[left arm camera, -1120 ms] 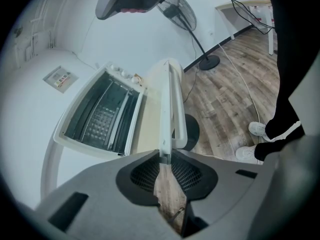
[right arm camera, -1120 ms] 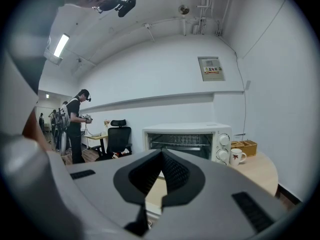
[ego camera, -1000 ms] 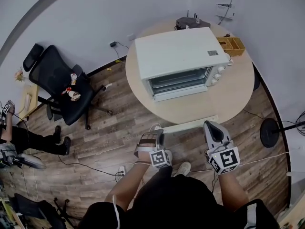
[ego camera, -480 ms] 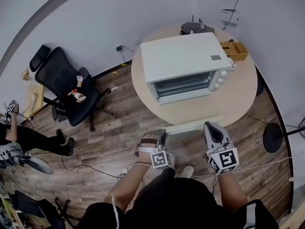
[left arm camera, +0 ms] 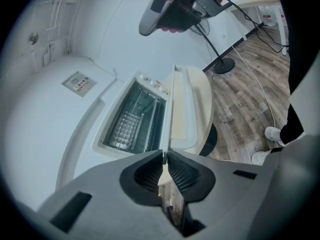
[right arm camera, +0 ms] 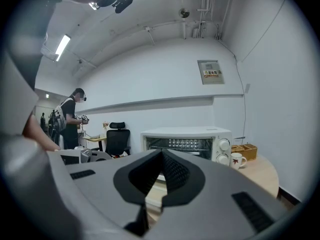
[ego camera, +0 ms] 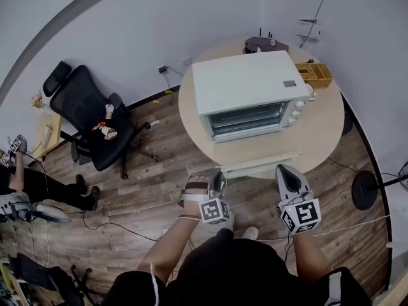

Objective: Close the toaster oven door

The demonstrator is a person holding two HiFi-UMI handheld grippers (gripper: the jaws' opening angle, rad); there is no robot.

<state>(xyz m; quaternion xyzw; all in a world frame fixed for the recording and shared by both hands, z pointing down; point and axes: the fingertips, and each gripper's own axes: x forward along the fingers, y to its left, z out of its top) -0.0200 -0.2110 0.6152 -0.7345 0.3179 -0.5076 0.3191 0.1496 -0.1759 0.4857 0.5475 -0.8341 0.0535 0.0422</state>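
Observation:
The white toaster oven [ego camera: 245, 81] stands on the round table [ego camera: 319, 132], its door [ego camera: 258, 164] folded down flat toward the table's near edge. My left gripper [ego camera: 217, 174] hovers just short of that door's left end. Its jaws are closing, the tips nearly together with nothing between them. The left gripper view looks past the gripper [left arm camera: 163, 156] onto the door [left arm camera: 182, 109] and the open cavity [left arm camera: 132, 121]. My right gripper [ego camera: 285, 171] is shut and empty, near the door's right end. From the right gripper [right arm camera: 161, 153] the oven [right arm camera: 185, 141] is straight ahead.
A black office chair [ego camera: 89, 116] stands left of the table. A mug [right arm camera: 236, 160], a wooden box [ego camera: 315, 74] and a black router [ego camera: 261, 43] sit around the oven. A fan base [ego camera: 360, 190] is on the floor at right. Cables cross the floor, and a person [ego camera: 19, 183] is at far left.
Both grippers have come closer to the table edge and the lowered door. The left gripper's jaws have narrowed. The oven door has stayed down.

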